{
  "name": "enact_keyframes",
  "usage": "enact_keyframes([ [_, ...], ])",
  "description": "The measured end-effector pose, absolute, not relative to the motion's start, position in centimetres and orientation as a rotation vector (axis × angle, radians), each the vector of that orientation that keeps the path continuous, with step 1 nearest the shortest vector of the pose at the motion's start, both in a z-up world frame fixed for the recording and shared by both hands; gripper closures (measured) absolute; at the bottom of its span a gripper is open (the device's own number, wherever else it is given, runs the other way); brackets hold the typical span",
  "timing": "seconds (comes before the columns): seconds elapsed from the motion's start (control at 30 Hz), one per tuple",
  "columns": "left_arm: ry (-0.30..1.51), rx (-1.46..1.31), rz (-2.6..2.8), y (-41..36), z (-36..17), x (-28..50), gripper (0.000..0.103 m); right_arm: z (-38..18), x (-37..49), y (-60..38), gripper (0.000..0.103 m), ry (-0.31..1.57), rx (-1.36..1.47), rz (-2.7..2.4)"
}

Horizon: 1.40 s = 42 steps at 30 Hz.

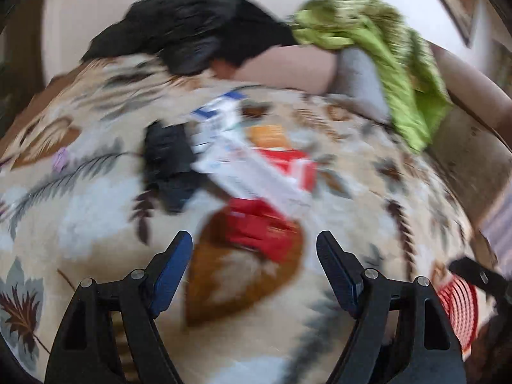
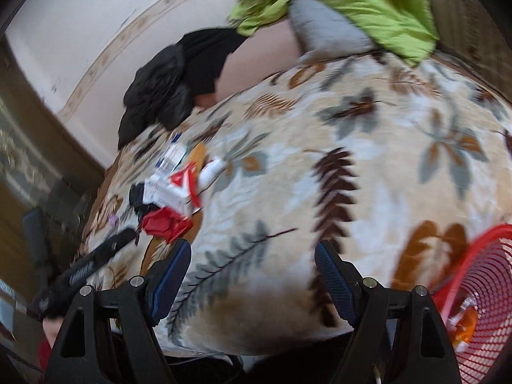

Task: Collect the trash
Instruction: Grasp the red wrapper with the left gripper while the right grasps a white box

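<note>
A pile of trash lies on a leaf-patterned blanket [image 1: 96, 211]: a red wrapper [image 1: 259, 227], a long white box [image 1: 252, 176], a red and white box [image 1: 297, 166], a blue and white pack [image 1: 217, 112], an orange packet [image 1: 268, 136] and a black item [image 1: 169, 163]. My left gripper [image 1: 254, 243] is open and empty, just short of the red wrapper. The pile also shows in the right wrist view [image 2: 169, 188], far left. My right gripper [image 2: 252, 252] is open and empty over bare blanket. A red mesh basket [image 2: 486, 291] holding some trash stands at lower right.
A black jacket [image 1: 192, 38] and a green cloth [image 1: 377, 48] over a grey pillow [image 1: 361, 80] lie at the bed's far end. The basket [image 1: 460, 307] and the right gripper's tip [image 1: 476, 275] show at the left view's right edge. The left gripper [image 2: 92, 262] shows at lower left.
</note>
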<state>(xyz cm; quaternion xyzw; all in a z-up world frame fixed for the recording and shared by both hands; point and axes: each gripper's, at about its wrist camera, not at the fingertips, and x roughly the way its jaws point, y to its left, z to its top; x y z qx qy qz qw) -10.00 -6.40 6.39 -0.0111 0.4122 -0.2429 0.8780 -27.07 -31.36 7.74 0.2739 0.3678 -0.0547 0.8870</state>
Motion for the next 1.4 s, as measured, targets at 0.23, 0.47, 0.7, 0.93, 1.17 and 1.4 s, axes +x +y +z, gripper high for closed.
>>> enact_keyframes([
  [0.23,0.9,0.003,-0.546,-9.3,3.4,-6.5,0.032,7.5,-23.7,-29.7,0.019,0.785,0.532,-0.081],
  [0.47,0.902,0.042,-0.567,-9.5,2.8,-6.1,0.078,7.3,-21.2,-28.6,0.019,0.79,0.528,-0.032],
  [0.7,0.823,-0.017,-0.495,-4.5,5.1,-6.4,0.078,7.8,-16.2,-25.3,0.023,0.801,0.46,0.116],
  [0.93,0.799,-0.082,-0.433,0.0,5.7,-5.4,0.078,6.4,-8.3,-22.8,0.033,0.837,0.402,0.157],
  [1.17,0.756,-0.055,-0.408,1.9,6.2,-5.4,0.078,3.0,-7.0,-21.0,0.039,0.944,0.397,0.174],
  [1.4,0.762,-0.097,-0.418,2.5,6.5,-5.1,0.078,3.6,-8.2,-17.3,0.044,0.92,0.226,0.213],
])
